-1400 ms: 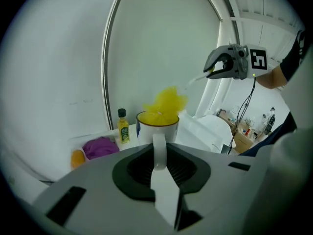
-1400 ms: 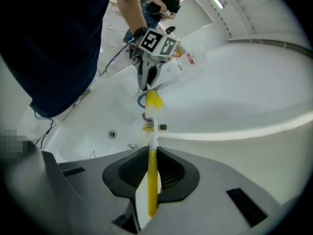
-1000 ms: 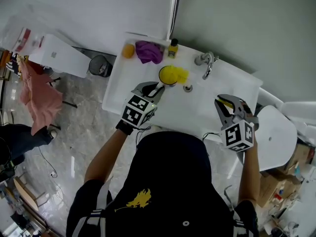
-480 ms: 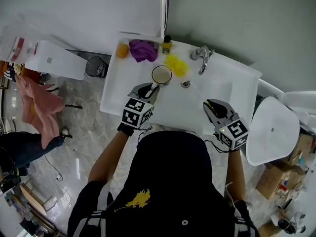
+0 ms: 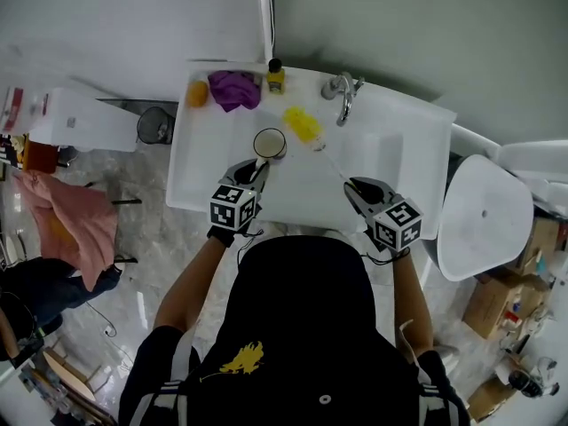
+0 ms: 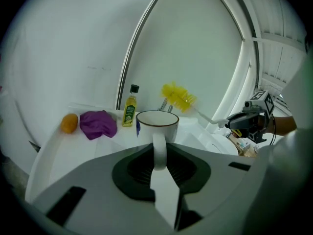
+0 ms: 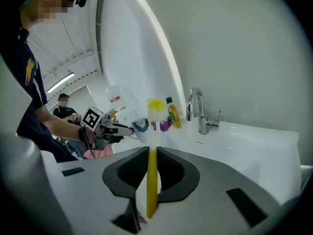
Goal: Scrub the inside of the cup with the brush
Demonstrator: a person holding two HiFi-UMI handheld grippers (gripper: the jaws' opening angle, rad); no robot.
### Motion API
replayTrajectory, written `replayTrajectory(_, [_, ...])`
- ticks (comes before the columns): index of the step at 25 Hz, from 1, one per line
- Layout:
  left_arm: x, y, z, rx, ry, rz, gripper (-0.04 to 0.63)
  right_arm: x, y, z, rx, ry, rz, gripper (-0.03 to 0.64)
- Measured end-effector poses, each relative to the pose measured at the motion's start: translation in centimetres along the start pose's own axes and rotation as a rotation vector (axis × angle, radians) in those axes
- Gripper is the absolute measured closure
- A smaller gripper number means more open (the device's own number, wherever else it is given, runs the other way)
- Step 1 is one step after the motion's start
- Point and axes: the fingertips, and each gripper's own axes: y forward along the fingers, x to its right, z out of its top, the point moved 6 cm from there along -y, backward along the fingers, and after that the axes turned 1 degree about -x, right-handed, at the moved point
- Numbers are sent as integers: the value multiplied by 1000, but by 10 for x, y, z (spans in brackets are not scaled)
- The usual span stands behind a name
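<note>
My left gripper (image 5: 258,166) is shut on the handle of a white cup (image 5: 269,143) with a dark rim. The cup stands upright with its mouth open, over the left part of the white sink counter (image 5: 204,162). In the left gripper view the cup (image 6: 157,123) sits just past the jaws. My right gripper (image 5: 352,185) is shut on the yellow handle (image 7: 152,180) of the brush. Its yellow bristle head (image 5: 303,125) hangs just right of the cup, outside it. In the right gripper view the head (image 7: 155,106) overlaps the cup (image 7: 141,126).
At the back of the counter lie an orange (image 5: 196,94) and a purple cloth (image 5: 234,89), beside a yellow bottle (image 5: 276,77). The faucet (image 5: 343,96) stands behind the basin. A dark bin (image 5: 154,127) is on the floor to the left, a white seat (image 5: 484,224) to the right.
Both grippers have dropped lower toward the sink. The brush head, which covered the cup's mouth a second ago, now shows to the cup's right. The right gripper has rolled.
</note>
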Motion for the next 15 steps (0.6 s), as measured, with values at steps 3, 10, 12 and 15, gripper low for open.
replayTrajectory(3, [-6, 5, -9, 14, -34, 18, 522, 9, 4, -18, -29, 28, -18, 543])
replayTrajectory(10, [-22, 13, -30, 1, -105, 62, 522, 27, 22, -61, -209, 6, -112, 543])
replayTrajectory(12, [-27, 20, -38, -4, -125, 70, 522, 36, 32, -70, -229, 40, -140, 543])
replayTrajectory(15, [-29, 35, -53, -36, -139, 61, 522, 47, 49, -85, -267, 81, -185, 543])
